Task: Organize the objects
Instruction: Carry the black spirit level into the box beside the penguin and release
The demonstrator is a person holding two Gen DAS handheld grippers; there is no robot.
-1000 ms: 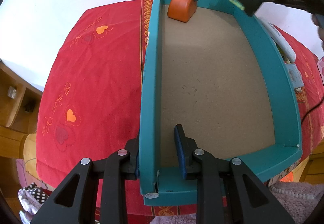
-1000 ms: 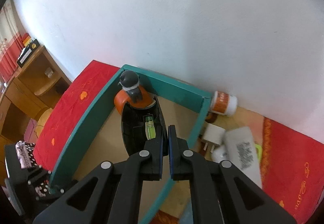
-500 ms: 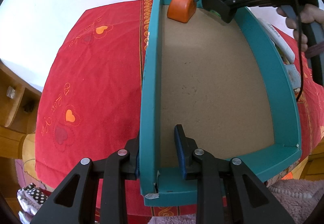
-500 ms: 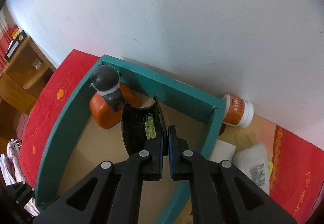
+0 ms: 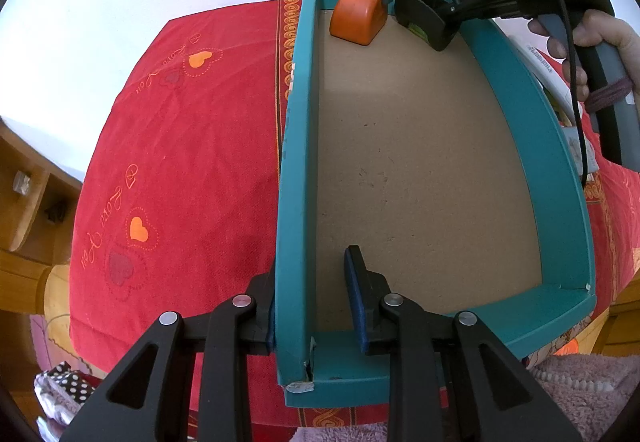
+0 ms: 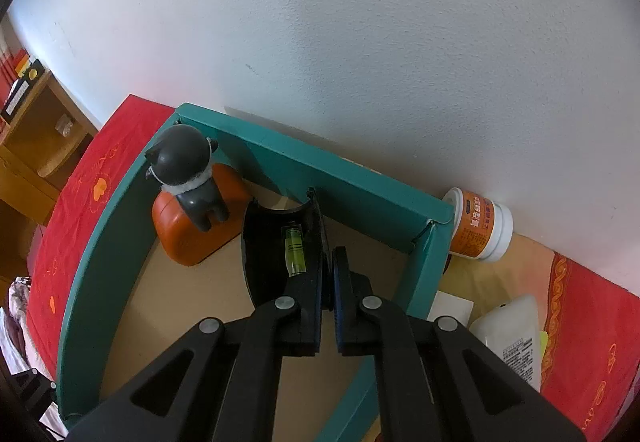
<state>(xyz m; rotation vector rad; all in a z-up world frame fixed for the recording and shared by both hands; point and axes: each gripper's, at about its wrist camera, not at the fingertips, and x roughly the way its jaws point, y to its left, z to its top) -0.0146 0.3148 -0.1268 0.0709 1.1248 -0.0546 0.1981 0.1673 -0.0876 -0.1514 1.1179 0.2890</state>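
The right gripper (image 6: pixel 327 282) clenches the black level tool (image 6: pixel 280 246) low inside the teal box (image 5: pixel 296 170) beside the orange figurine (image 6: pixel 192 226) — best set flat before letting go; the left gripper (image 5: pixel 312 294) straddles the box wall, steadying it.

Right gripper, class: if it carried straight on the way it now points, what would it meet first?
Probably the teal box's brown cardboard floor, beside the orange block with grey figurine. The right gripper angles steeply down; its held black curved object with green vial would touch first.

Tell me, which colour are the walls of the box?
The walls of the box are teal, around a brown cardboard floor. The left wrist view shows it best.
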